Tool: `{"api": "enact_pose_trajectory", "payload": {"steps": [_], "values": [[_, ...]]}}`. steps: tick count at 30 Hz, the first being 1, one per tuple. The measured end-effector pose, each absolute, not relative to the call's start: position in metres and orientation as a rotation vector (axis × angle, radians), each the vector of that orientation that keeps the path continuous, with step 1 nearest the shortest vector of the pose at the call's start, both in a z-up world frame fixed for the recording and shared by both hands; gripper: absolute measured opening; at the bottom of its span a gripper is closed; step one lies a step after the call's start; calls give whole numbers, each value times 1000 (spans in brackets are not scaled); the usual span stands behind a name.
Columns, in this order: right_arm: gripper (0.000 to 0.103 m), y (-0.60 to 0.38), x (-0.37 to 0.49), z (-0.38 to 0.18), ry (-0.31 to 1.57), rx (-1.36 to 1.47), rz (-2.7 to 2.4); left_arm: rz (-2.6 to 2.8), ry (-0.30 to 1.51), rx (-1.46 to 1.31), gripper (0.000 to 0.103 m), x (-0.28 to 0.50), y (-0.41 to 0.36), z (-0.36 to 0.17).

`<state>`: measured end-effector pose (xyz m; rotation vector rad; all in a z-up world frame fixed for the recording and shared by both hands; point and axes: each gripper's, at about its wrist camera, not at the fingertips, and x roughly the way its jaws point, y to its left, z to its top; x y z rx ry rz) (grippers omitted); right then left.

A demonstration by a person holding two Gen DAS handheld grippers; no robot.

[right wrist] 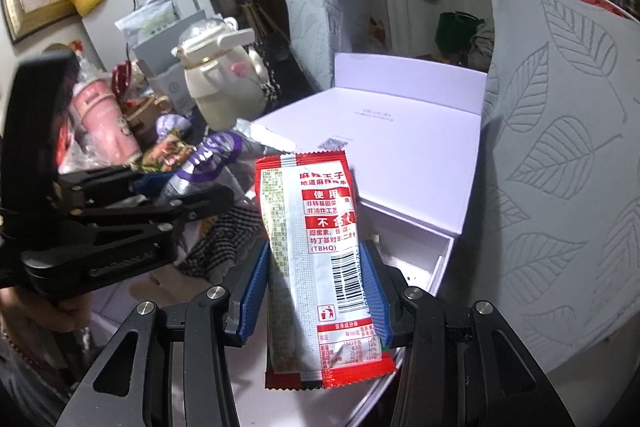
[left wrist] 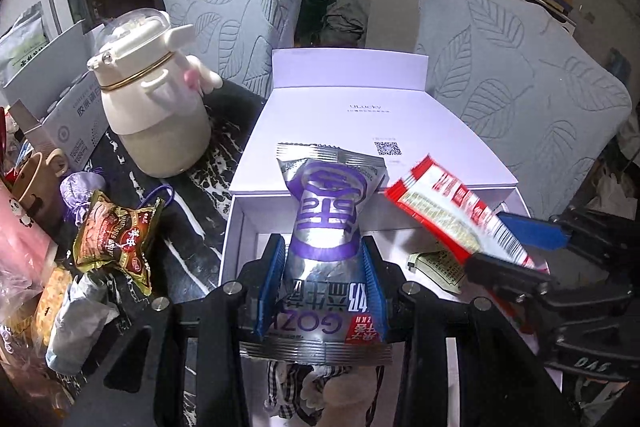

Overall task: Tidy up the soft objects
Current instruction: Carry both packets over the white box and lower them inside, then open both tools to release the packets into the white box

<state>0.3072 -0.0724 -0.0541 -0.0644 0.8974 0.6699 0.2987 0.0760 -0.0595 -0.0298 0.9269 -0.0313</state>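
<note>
Left gripper (left wrist: 322,283) pinches silver packet (left wrist: 326,227); right gripper (right wrist: 316,291) pinches red packet (right wrist: 316,247).

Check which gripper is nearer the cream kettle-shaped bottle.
Left. The left gripper, holding the silver-purple packet, sits beside the cream bottle; the right gripper, holding the red packet, is farther across the white box.

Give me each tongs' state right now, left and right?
Left tongs: closed on the silver and purple snack packet, over the open white box.
Right tongs: closed on the red and white snack packet.
</note>
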Motion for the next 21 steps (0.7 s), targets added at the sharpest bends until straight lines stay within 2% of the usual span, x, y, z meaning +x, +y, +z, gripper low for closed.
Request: {"api": "enact_pose_trajectory", "payload": {"steps": [11, 13, 14, 19, 21], "values": [[49, -73, 315, -66, 970, -57, 632, -2, 942, -41, 38, 300, 74, -56], [61, -74, 315, -63, 969, -50, 634, 14, 944, -54, 38, 298, 74, -53], [71, -74, 314, -60, 967, -47, 634, 19, 940, -64, 38, 296, 74, -51], [72, -75, 306, -48, 929, -54, 626, 63, 901, -51, 40, 286, 71, -36], [72, -76, 302, -42, 918, -60, 622, 75, 884, -54, 45, 282, 71, -30]]}}
